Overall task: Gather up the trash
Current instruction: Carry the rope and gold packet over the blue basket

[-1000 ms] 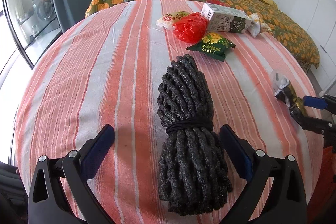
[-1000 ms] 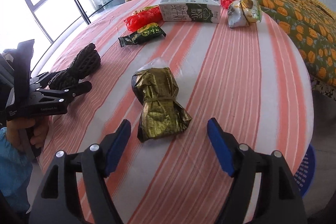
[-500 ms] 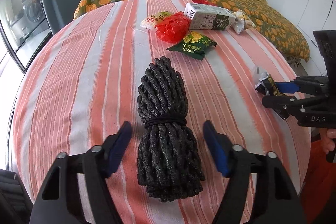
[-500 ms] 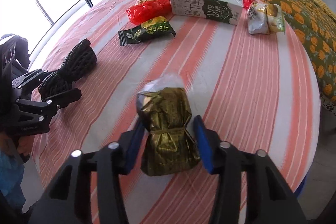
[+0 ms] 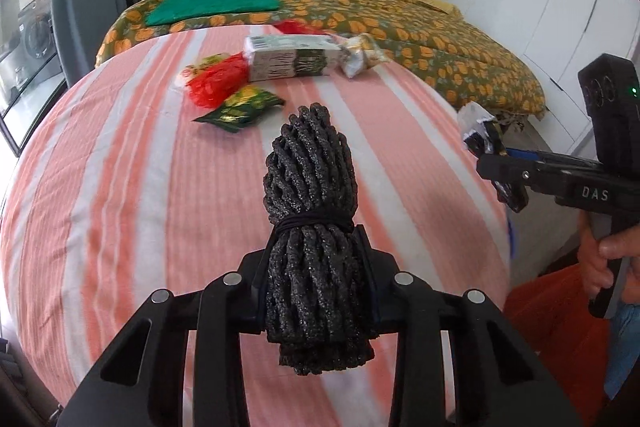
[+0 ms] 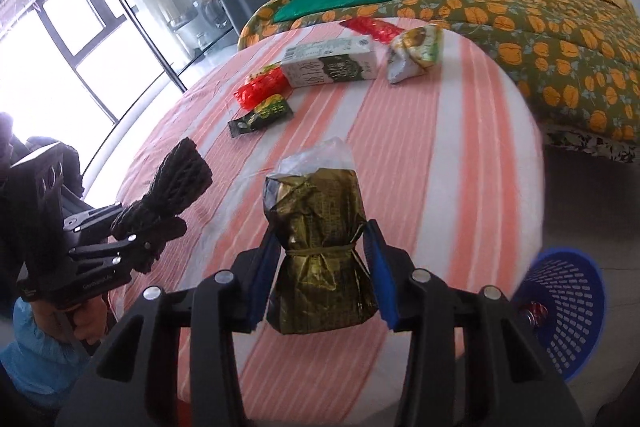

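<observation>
**Both grippers carry trash above the striped table**

While the left gripper (image 5: 318, 291) clamps a bundle of black rope (image 5: 310, 211) just below its tie band, the bundle's lower end hangs clear of the striped tablecloth (image 5: 120, 187). The right gripper (image 6: 320, 275) pinches a gold foil packet (image 6: 320, 251) at its tied waist, blue pads pressed against both sides, with a bit of clear plastic sticking up from the top. The packet looks lifted off the cloth, though the fisheye angle makes this hard to judge.

More trash lies on the far side of the table: a milk carton (image 6: 330, 65) on its side, a red wrapper (image 6: 260, 89) touching its left end, a green snack pack (image 6: 260, 115) just in front of that, and a crumpled silver-and-green bag (image 6: 414, 55) beside the carton's right end. A second red wrapper (image 6: 372, 27) sits behind the carton at the table edge.

A blue plastic basket (image 6: 568, 311) stands on the floor to the right of the table, near the right gripper, with something red and silver inside. A bed with an orange-patterned quilt (image 5: 400, 27) fills the background.
</observation>
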`<state>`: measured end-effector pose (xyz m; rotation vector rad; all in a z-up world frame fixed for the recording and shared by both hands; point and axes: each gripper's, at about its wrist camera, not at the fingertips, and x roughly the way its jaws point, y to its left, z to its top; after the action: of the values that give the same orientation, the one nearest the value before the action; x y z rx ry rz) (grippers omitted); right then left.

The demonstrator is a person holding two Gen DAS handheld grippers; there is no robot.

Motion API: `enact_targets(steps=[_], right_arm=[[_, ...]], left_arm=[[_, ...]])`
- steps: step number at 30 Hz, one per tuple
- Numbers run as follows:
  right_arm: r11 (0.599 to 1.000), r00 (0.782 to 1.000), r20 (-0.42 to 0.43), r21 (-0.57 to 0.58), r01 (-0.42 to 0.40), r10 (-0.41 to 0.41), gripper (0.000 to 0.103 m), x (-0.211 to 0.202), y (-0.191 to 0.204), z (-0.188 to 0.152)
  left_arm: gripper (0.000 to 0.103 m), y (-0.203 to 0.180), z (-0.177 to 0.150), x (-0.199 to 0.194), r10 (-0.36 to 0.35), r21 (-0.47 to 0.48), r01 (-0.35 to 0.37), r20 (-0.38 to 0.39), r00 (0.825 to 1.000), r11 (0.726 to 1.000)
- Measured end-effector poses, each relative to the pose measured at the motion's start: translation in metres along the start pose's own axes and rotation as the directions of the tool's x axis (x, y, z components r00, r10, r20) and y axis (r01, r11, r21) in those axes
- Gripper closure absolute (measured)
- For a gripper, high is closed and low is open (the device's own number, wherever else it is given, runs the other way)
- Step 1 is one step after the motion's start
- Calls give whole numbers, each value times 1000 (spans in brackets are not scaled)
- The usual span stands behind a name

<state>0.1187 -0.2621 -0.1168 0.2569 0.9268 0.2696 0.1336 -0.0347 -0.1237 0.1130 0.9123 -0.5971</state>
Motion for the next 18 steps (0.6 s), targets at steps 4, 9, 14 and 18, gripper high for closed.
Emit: enact_targets(steps=[4,9,14,18], right_arm=[[995,996,34,50,87,-88,61,-31,-48,-5],[968,976,43,146,206,-214,61,-68,-122,-23],[925,951,21,239,294,-308,61,-89,-187,-46],[891,938,4,314,329,-348,61,-96,-235,-70]], left_arm=[[69,-58,11,6,-77,62,77,1,997,995],[69,-136,28,22,-179,139,182,-33,983,973],[68,-203,39,50,-232,190,243,-80,969,951],[67,-256,38,82,-271,210,293,-128,954,933]])
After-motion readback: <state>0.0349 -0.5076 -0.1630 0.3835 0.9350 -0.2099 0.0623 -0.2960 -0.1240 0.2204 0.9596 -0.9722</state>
